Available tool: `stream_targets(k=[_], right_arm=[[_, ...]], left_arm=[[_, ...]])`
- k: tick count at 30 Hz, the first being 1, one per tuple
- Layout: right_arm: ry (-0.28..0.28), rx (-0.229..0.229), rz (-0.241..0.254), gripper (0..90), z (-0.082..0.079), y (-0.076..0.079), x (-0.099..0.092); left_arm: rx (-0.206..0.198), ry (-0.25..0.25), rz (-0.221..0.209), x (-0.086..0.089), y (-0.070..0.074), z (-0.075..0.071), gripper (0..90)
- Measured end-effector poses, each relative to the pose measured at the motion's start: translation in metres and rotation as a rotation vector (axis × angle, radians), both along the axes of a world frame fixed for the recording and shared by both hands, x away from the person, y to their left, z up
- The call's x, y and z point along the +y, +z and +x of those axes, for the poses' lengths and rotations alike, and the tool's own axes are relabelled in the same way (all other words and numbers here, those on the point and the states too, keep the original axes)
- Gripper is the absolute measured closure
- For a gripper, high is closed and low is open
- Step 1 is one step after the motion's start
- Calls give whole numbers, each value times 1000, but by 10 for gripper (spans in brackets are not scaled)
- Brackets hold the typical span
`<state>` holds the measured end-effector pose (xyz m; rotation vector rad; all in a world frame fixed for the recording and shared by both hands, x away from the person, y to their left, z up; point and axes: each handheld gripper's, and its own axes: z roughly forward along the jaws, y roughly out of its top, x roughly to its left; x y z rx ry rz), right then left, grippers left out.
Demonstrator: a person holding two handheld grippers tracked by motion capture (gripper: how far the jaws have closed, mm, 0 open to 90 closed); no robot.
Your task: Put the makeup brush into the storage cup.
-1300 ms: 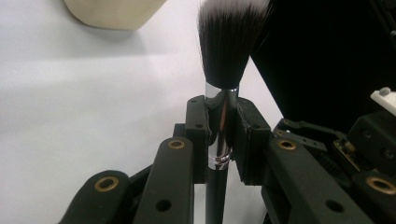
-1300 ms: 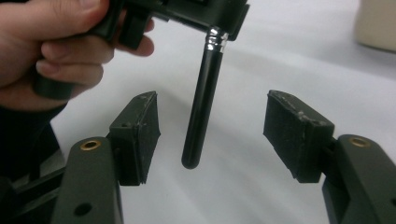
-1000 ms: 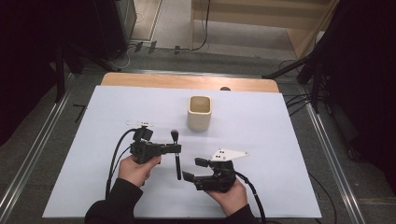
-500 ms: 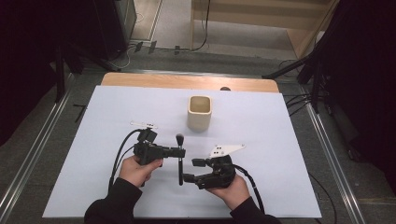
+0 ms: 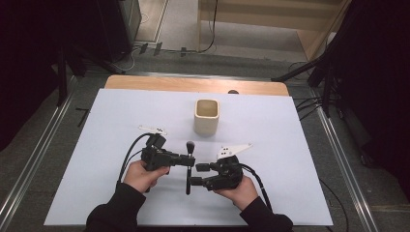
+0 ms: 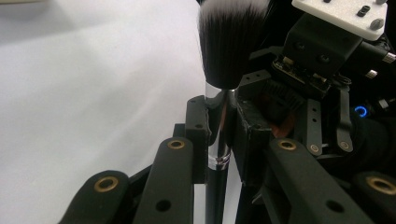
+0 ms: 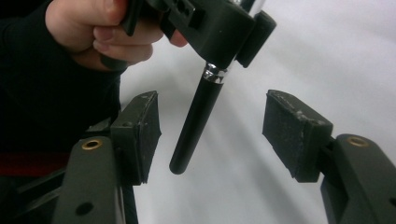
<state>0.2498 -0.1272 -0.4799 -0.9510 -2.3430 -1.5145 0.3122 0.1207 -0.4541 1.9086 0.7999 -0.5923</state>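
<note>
Brush [image 6: 232, 44] bristle tips cut off by top edge in left gripper view; ferrule partly hidden btwn left gripper [image 6: 219, 135] pads. Cup [image 5: 207, 116] inside too small to tell.

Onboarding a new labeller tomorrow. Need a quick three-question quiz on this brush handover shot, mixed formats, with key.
1. True or false: the left gripper is shut on the brush at its silver collar.
2. Multiple choice: where is the brush's black handle relative to the right gripper?
A. Clamped tight by both pads
B. Between the jaws, with a gap on each side
C. Lying flat on the table, away from the jaws
3. Short answer: what stands on the white sheet beyond the two grippers?

Key
1. True.
2. B. The jaws have just been closing, but the pads do not yet touch the handle.
3. A cream cup, upright, mouth open.
</note>
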Motion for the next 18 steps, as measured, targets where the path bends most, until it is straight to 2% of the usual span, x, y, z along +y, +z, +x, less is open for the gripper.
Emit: stream_targets(k=[6, 10, 16, 18], right_arm=[[-14, 28, 31, 397, 0, -2, -1], [-26, 32, 48, 427, 0, -2, -1], [-52, 40, 61, 511, 0, -2, -1], [-62, 61, 60, 552, -1, -2, 0]], left_arm=[[-6, -13, -29, 0, 0, -1, 780], [-4, -19, -30, -2, 0, -2, 780], [-4, -5, -54, -3, -1, -3, 780], [-1, -2, -68, -4, -1, -3, 779]])
